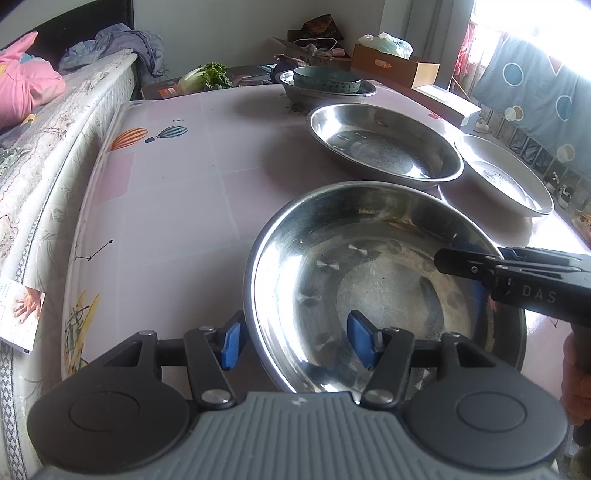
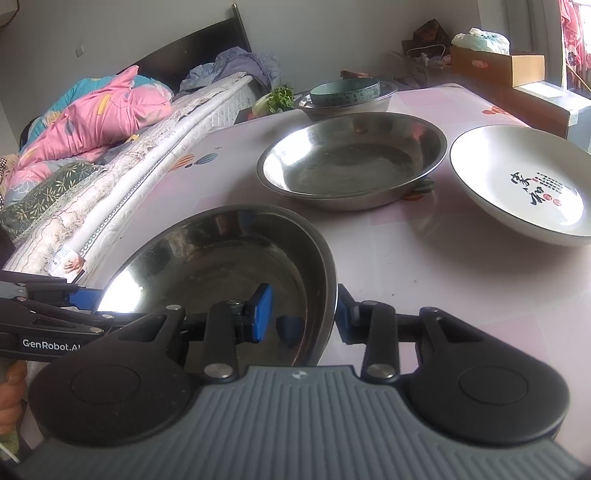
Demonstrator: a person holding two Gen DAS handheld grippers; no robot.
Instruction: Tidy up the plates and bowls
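A steel pan [image 1: 384, 288] is straddled at its near rim by the left gripper [image 1: 297, 341] and the right gripper [image 2: 303, 314]. Both are seen wide open, one pad inside, one outside. Further ahead a second pan [image 2: 351, 158] is seen, with a white plate [image 2: 524, 181] to its right.

A pale pink table [image 2: 424, 258] printed with hot-air balloons [image 1: 147, 134] stands tight against a bed [image 2: 122, 173] — white quilted mattress, dark headboard [image 2: 199, 44], a pink quilt [image 2: 103, 114] and a heap of grey-blue clothes [image 2: 236, 66] on top. The wall [image 1: 221, 26] behind is plain and pale. Cardboard boxes [image 1: 395, 64] and a leafy vegetable [image 1: 207, 75] sit past the table's far edge. Strong daylight pours through a window [image 1: 535, 18] on the right — a blue cloth with circles [image 1: 528, 85] hangs below it.
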